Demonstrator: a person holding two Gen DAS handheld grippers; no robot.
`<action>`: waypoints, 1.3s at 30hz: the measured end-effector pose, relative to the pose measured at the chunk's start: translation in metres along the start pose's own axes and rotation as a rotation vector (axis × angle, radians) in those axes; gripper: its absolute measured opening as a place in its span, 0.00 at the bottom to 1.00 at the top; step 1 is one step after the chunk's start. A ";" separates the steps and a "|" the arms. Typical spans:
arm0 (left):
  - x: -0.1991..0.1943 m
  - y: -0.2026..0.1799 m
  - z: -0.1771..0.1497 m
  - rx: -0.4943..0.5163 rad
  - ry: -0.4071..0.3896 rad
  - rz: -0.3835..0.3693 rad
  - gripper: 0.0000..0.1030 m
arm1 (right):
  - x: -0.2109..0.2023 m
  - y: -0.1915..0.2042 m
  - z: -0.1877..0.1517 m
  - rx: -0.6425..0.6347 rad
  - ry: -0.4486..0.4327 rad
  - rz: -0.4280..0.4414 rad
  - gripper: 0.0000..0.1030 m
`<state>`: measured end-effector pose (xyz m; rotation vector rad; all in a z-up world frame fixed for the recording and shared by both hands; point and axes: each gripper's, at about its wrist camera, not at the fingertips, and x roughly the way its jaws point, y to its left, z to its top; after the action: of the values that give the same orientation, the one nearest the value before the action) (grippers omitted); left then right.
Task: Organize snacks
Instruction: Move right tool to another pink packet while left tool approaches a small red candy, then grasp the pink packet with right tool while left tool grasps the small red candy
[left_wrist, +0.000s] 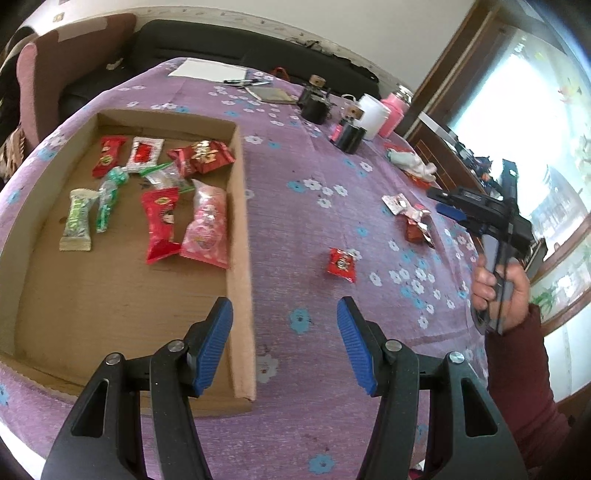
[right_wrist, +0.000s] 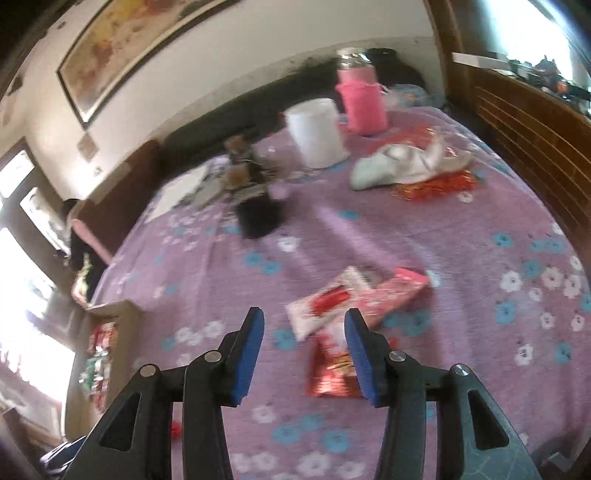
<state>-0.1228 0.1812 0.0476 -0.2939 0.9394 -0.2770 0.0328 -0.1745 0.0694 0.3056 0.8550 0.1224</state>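
Note:
A shallow cardboard box (left_wrist: 242, 221) lies on the purple flowered cloth and holds several snack packets, among them a red one (left_wrist: 159, 225), a pink one (left_wrist: 206, 229) and a green-white bar (left_wrist: 77, 221). My left gripper (left_wrist: 284, 343) is open and empty, above the box's right wall. A small red packet (left_wrist: 341, 264) lies on the cloth to its right. My right gripper (right_wrist: 303, 354) is open and empty, just above a shiny red packet (right_wrist: 332, 373), a white-red packet (right_wrist: 321, 306) and a pink packet (right_wrist: 391, 291). The right gripper also shows in the left wrist view (left_wrist: 447, 208), over those loose packets (left_wrist: 415, 221).
A white container (right_wrist: 317, 133), a pink-sleeved jar (right_wrist: 362, 99), black holders (right_wrist: 258, 218), a crumpled cloth on red wrappers (right_wrist: 402, 166) and papers (left_wrist: 208, 68) stand at the far side. A dark sofa runs behind the table. A wooden frame (right_wrist: 532, 129) is at right.

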 end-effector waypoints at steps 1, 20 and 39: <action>0.000 -0.003 -0.001 0.009 0.003 0.000 0.56 | 0.003 -0.002 0.000 -0.002 0.005 -0.010 0.47; 0.007 -0.034 -0.005 0.111 0.027 -0.006 0.56 | 0.059 -0.029 0.007 0.054 0.027 -0.262 0.48; 0.033 -0.069 -0.005 0.190 0.062 0.021 0.56 | 0.047 -0.037 -0.016 0.128 -0.001 -0.188 0.58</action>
<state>-0.1162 0.1051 0.0453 -0.1015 0.9693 -0.3554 0.0503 -0.1958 0.0138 0.3433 0.8879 -0.1073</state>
